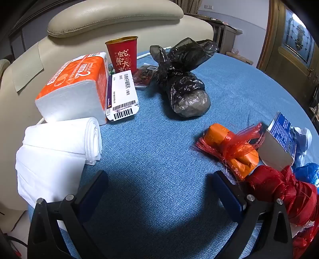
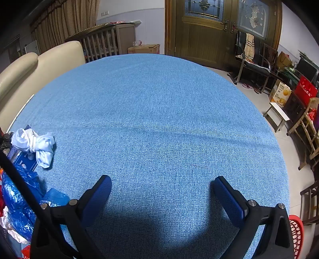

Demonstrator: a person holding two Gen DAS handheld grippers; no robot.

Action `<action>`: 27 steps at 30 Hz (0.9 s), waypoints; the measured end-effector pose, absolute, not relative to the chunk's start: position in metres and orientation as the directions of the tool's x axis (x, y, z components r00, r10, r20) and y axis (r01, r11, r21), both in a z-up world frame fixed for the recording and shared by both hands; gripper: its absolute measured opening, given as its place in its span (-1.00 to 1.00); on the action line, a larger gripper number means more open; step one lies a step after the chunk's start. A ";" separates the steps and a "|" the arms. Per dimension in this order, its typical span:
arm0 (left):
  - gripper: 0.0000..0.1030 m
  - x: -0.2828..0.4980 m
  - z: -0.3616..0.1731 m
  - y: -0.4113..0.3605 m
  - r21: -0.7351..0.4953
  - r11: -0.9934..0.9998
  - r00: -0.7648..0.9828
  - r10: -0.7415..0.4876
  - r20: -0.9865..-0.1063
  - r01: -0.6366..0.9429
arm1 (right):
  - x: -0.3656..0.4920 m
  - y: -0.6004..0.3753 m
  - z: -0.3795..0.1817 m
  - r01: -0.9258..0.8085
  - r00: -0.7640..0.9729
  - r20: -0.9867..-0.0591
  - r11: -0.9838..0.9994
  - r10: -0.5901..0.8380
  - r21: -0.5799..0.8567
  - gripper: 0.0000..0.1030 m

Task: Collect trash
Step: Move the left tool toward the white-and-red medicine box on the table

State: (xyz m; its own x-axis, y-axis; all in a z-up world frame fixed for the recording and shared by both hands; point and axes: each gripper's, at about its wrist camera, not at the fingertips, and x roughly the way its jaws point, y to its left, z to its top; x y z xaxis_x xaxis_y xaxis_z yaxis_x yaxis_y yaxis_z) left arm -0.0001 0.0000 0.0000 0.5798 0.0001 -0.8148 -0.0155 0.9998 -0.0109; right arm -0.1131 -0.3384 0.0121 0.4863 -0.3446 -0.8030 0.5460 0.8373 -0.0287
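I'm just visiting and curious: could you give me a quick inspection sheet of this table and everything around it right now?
Surface: blue cloth-covered table, its far half bare in the right view.
Job's things: knotted black bag, orange packet in red bag, red bag, blue bag, blue-and-white box, tied white cloth.
Clutter: tissue pack, folded white paper, barcode-labelled box, red cup.
Grippers: left hand-held gripper open, holding nothing; right hand-held gripper open, holding nothing.
Cables: nothing seen for certain.
Surroundings: beige sofa, wooden door, red basket beside the table.
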 end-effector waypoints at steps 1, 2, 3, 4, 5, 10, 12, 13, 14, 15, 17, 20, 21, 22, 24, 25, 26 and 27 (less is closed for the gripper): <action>1.00 0.000 0.000 0.000 -0.011 1.000 0.580 0.000 -0.815 -0.015 | -0.113 -0.338 0.012 0.546 0.487 -0.803 0.837 -0.345 -0.029 1.00; 1.00 0.000 0.000 0.000 -0.011 1.000 0.580 0.000 -0.815 -0.015 | -0.113 -0.338 0.012 0.546 0.487 -0.803 0.837 -0.344 -0.027 1.00; 1.00 0.000 0.000 0.000 -0.012 1.000 0.580 -0.001 -0.815 -0.015 | -0.113 -0.338 0.012 0.546 0.487 -0.803 0.837 -0.343 -0.027 1.00; 1.00 0.000 0.000 0.000 -0.010 1.000 0.579 0.001 -0.815 -0.015 | -0.113 -0.338 0.012 0.546 0.487 -0.803 0.837 -0.343 -0.027 1.00; 1.00 0.000 0.000 0.000 -0.010 1.000 0.579 0.000 -0.815 -0.015 | -0.113 -0.338 0.012 0.546 0.487 -0.803 0.837 -0.343 -0.027 1.00; 1.00 -0.003 0.001 -0.001 -0.009 1.000 0.568 -0.019 -0.823 0.021 | -0.114 -0.339 0.013 0.528 0.491 -0.806 0.849 -0.332 -0.028 1.00; 1.00 -0.011 0.008 0.001 -0.005 1.000 0.561 -0.021 -0.828 0.030 | -0.116 -0.342 0.014 0.509 0.477 -0.824 0.861 -0.305 -0.024 1.00; 1.00 -0.017 0.013 0.002 -0.008 0.999 0.571 -0.028 -0.820 0.037 | -0.120 -0.344 0.017 0.520 0.466 -0.830 0.854 -0.306 -0.023 1.00; 1.00 -0.026 0.017 0.001 -0.008 0.999 0.581 -0.034 -0.813 0.047 | -0.126 -0.346 0.021 0.537 0.472 -0.823 0.844 -0.316 -0.016 1.00; 1.00 -0.031 0.022 0.002 0.000 0.998 0.590 -0.032 -0.806 0.055 | -0.135 -0.347 0.025 0.546 0.485 -0.813 0.838 -0.323 -0.007 1.00; 1.00 -0.045 0.029 0.000 0.016 0.997 0.610 -0.030 -0.792 0.070 | -0.149 -0.347 0.038 0.549 0.518 -0.790 0.836 -0.328 0.013 1.00; 1.00 -0.059 0.043 -0.002 0.016 0.996 0.621 -0.042 -0.783 0.087 | -0.172 -0.339 0.055 0.543 0.548 -0.761 0.840 -0.346 0.009 1.00; 1.00 -0.063 0.047 -0.001 0.011 0.996 0.625 -0.048 -0.779 0.091 | -0.179 -0.336 0.060 0.540 0.559 -0.751 0.841 -0.351 0.009 1.00; 1.00 -0.069 0.052 0.000 0.010 0.996 0.629 -0.050 -0.776 0.092 | -0.186 -0.332 0.063 0.538 0.565 -0.747 0.843 -0.350 0.012 1.00; 1.00 -0.079 0.059 0.001 0.005 0.995 0.634 -0.058 -0.771 0.097 | -0.198 -0.325 0.072 0.524 0.581 -0.745 0.851 -0.327 0.035 1.00; 1.00 -0.083 0.062 0.001 0.003 0.995 0.635 -0.062 -0.770 0.102 | -0.207 -0.321 0.076 0.519 0.594 -0.739 0.853 -0.319 0.049 1.00; 1.00 -0.088 0.065 0.001 0.004 0.994 0.636 -0.065 -0.769 0.107 | -0.216 -0.320 0.080 0.518 0.602 -0.734 0.853 -0.316 0.058 1.00; 1.00 -0.091 0.067 0.001 0.002 0.994 0.637 -0.068 -0.768 0.109 | -0.221 -0.317 0.081 0.515 0.607 -0.732 0.855 -0.311 0.064 1.00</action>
